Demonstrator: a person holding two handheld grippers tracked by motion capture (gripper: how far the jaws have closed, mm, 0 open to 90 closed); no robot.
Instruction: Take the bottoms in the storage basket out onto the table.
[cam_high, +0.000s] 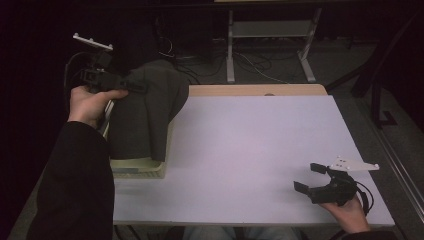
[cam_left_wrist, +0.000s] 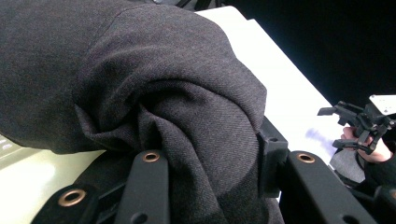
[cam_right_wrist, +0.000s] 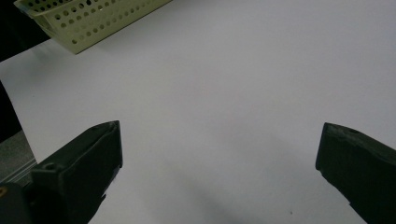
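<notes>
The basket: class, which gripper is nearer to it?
Left. The left gripper holds dark cloth above the basket; the right gripper rests across the table, open.

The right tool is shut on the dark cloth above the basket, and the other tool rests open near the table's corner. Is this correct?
Not quite: the left tool is shut on the dark cloth above the basket, as the high view shows. The right tool rests open.
</notes>
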